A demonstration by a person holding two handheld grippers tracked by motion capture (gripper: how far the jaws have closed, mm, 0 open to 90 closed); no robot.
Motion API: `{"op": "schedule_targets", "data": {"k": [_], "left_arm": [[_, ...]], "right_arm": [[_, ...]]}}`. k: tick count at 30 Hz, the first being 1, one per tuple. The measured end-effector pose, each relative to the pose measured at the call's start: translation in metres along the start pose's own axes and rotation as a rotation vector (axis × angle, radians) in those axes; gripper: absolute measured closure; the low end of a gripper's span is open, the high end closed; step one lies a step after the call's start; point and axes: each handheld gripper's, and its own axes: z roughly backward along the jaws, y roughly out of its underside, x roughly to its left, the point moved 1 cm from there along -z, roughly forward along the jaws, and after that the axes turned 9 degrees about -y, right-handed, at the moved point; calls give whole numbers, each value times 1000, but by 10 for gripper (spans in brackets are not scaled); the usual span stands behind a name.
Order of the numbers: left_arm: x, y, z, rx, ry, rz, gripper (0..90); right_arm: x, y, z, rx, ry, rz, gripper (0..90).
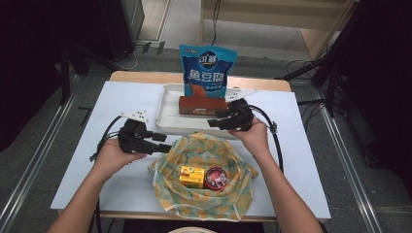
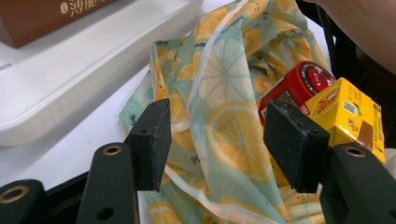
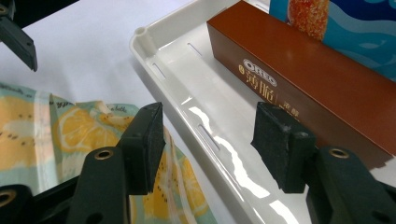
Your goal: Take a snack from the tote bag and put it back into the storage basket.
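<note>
Two handheld grippers work at a lemon-print cloth bag [image 1: 201, 177] on a white table [image 1: 97, 145]. At left, the left gripper [image 1: 163, 143] stands with its jaws spread apart, the bag's rim fabric lying between them but not pinched; beyond its right jaw sit a red tin [image 2: 299, 86] and a yellow carton [image 2: 348, 114] inside the bag. At right, the right gripper [image 1: 214, 123] is released, its jaws apart over the near wall of a white tray [image 3: 187, 51], with a brown biscuit box [image 3: 308, 88] just ahead and a blue snack pouch [image 1: 208, 70] behind that.

The lemon-print bag [image 1: 201, 194] hides the lower sides of the yellow carton [image 1: 191, 176] and red can [image 1: 215, 177]; the blue snack pouch [image 3: 345, 28] is cut off at the right gripper view's top edge.
</note>
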Motion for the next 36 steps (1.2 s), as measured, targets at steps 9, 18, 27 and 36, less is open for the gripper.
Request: {"op": "schedule_targets", "data": {"k": [9, 18, 27, 36], "left_arm": [[-10, -5, 3, -9, 8, -25, 418], [-22, -11, 6, -20, 38, -48, 419], [-28, -13, 4, -9, 38, -70, 419], [-34, -15, 5, -15, 39, -89, 412]], "right_arm": [[3, 13, 12, -21, 7, -35, 445], [10, 25, 23, -25, 14, -35, 434], [5, 29, 21, -7, 34, -38, 435], [3, 30, 19, 3, 40, -25, 434]]}}
